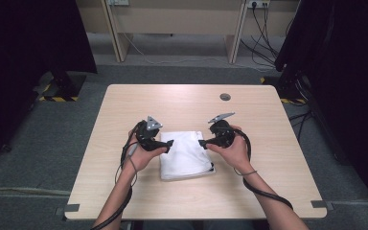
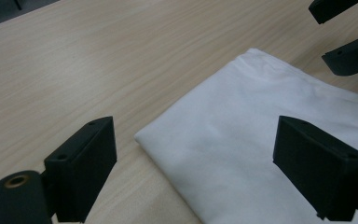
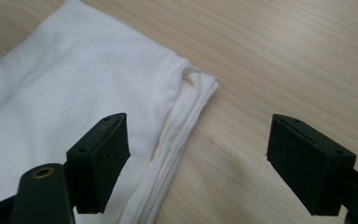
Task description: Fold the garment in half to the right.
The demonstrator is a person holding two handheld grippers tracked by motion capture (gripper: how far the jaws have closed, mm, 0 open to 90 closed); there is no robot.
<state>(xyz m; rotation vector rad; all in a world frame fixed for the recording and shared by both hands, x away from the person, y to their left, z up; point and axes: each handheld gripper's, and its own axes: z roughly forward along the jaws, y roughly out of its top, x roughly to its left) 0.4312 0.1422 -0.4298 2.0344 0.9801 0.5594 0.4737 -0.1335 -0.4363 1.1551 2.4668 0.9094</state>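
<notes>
The folded white cloth [image 1: 186,154] looks soft and matt, with small wrinkles and thin layers you can see at its edge. The table [image 1: 182,103] is light wood with fine lines of grain, smooth and a bit shiny. The left gripper [image 1: 168,144] and the right gripper [image 1: 203,143] are black plastic, dull and smooth, and each of the 2 has a grey plate on top that looks like flat metal. A small brass-coloured ring [image 2: 17,181] shines a little. The floor [image 1: 38,143] is grey carpet and looks rough.

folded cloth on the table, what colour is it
Plain white, no pattern: the folded cloth shows best in the right gripper view, stacked layers visible along its edge.
</notes>
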